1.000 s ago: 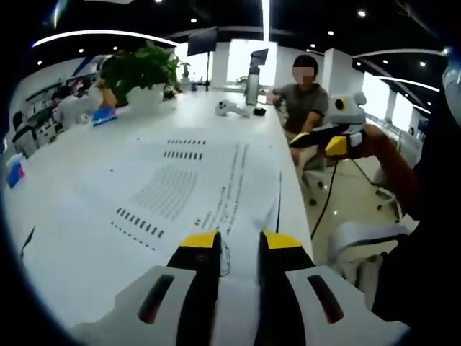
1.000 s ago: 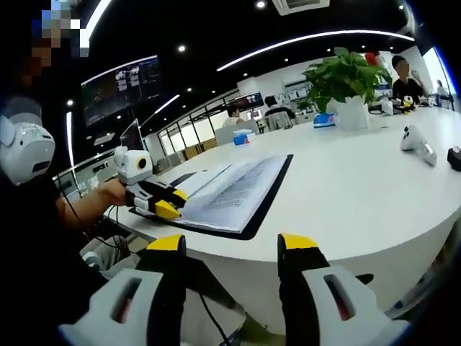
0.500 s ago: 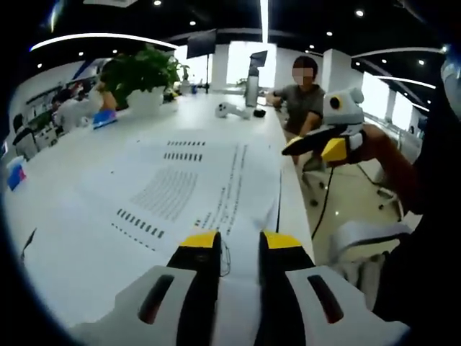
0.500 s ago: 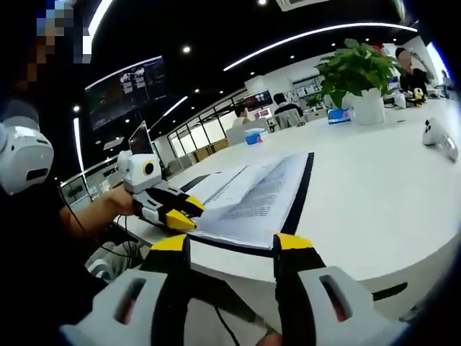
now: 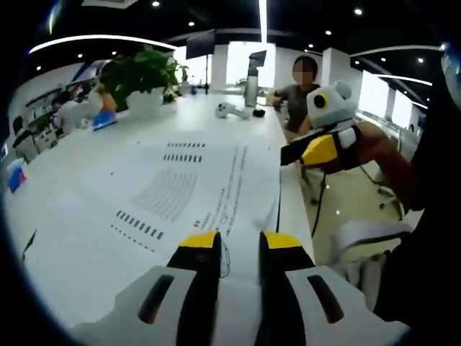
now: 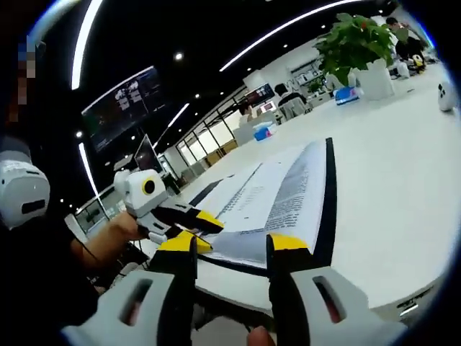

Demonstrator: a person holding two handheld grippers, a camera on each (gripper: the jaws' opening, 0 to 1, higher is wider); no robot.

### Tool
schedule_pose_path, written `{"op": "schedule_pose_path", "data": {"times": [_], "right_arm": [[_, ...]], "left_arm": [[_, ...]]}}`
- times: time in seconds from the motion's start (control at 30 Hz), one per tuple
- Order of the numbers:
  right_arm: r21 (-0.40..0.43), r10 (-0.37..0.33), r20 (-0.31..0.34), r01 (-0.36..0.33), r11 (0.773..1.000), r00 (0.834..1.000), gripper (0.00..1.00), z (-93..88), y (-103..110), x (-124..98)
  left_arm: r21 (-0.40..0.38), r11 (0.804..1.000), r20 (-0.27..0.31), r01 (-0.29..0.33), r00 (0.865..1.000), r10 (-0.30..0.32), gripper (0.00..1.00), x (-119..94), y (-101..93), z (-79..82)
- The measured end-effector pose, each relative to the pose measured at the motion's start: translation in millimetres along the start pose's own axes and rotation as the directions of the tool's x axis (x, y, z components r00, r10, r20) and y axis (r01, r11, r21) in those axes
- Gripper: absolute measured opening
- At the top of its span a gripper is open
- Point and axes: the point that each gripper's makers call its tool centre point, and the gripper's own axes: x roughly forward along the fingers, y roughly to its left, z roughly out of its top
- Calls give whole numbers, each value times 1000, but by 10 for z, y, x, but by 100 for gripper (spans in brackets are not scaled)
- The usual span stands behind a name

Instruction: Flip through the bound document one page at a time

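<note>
My left gripper (image 5: 230, 241) pins the near page edge of the open document (image 5: 180, 191). My right gripper (image 6: 230, 245) hangs open near its right edge. The paper looks thin and floppy; I judge one loose corner the best hold.

Matt white paper pages of bound document (image 5: 180, 187), glossy smooth white table (image 6: 403, 166)

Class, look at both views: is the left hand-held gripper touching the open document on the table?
Touching. In the right gripper view, the left hand-held gripper rests on the document's near corner, with no gap visible there.
</note>
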Motion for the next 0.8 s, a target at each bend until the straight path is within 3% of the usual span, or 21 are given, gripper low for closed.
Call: {"op": "schedule_pose_path", "data": {"times": [0.1,0.2,0.53,0.6,0.67,0.8], "right_arm": [[168,23,44,-30,985,999,35,35,1,66],[271,-27,89,1,963,996,30,69,-119,102],[369,-135,139,75,926,981,24,61,-280,110],[410,-175,159,96,907,972,21,67,-334,110],[454,-185,192,80,887,964,22,103,-342,113],[469,-190,197,77,880,962,22,96,-354,118]], "left_arm": [[14,1000,-10,-6,1000,6,25,4,-3,-3],[16,1000,-13,-7,1000,7,25,-10,28,-30],[25,1000,-4,-4,1000,4,25,6,6,-5],[30,1000,-2,-4,1000,4,25,9,6,-5],[29,1000,0,-3,1000,3,25,9,6,0],[28,1000,3,-3,1000,3,25,13,11,3]]}}
